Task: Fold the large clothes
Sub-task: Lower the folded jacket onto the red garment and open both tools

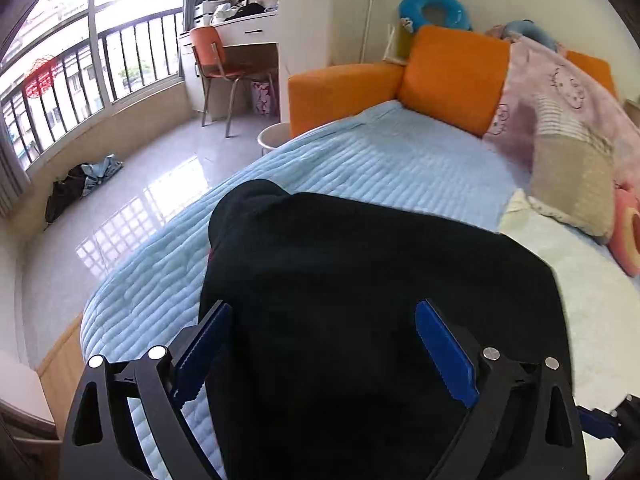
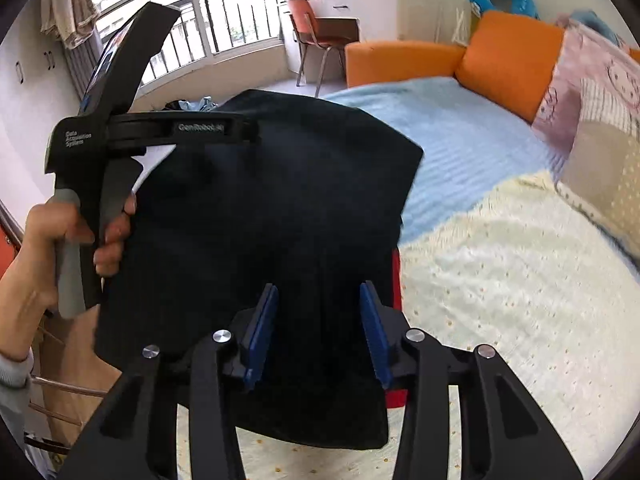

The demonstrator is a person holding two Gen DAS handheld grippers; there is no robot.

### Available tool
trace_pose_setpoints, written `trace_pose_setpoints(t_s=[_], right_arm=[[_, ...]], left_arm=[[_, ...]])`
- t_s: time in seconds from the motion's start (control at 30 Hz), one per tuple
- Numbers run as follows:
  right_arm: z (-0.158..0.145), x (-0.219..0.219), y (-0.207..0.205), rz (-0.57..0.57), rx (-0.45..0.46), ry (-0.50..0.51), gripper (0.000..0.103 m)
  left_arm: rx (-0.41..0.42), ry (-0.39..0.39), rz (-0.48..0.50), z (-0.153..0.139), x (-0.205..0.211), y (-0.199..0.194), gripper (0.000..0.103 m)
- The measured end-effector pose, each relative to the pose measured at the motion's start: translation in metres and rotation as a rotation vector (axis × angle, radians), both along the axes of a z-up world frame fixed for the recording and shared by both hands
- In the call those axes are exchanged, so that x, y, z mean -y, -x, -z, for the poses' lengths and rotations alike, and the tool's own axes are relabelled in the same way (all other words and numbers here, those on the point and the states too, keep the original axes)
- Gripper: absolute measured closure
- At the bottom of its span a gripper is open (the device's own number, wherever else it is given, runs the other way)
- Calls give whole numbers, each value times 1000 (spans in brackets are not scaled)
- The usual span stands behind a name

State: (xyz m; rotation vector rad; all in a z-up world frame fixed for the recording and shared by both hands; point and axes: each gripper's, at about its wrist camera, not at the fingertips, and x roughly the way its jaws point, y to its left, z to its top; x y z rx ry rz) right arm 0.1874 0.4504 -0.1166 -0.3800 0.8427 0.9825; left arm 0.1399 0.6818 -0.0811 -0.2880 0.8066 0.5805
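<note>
Beside black garment [image 2: 260,200], hand [image 2: 60,240] (right view only), left tool [image 1: 324,344] spread

You have the garment [image 1: 360,280] lying on the bed [image 1: 360,160] between the spread pads of your left gripper [image 1: 324,356], with the sofa back [image 1: 452,80] behind it, cushions [image 1: 572,188] to its right, and the desk chair [image 1: 216,56] far left.

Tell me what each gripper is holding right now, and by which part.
Nothing, it seems: the left gripper gapes open over the black garment; the right gripper straddles its near edge, pads not visibly pinching.
</note>
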Motion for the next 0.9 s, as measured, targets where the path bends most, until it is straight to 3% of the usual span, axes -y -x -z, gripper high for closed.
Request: trace_pose_setpoints(t_s=[0.13, 0.33, 0.53, 0.57, 0.7, 0.73, 0.9], right_arm=[[27, 3, -8, 5, -28, -32, 60], [47, 14, -16, 11, -84, -126, 60], [27, 9, 7, 14, 57, -87, 57], [23, 12, 12, 15, 72, -88, 52], [7, 25, 32, 51, 142, -99, 9], [3, 29, 38, 64, 166, -107, 4], [-10, 50, 66, 126, 250, -160, 5]], left_arm=[[-16, -34, -5, 22, -2, -7, 7], [14, 0, 1, 36, -11, -4, 4], [12, -67, -33, 20, 5, 4, 4], [37, -61, -39, 14, 11, 12, 4], [118, -51, -35, -5, 35, 39, 4], [139, -69, -29, -9, 45, 45, 4], [152, -154, -44, -20, 78, 68, 3]])
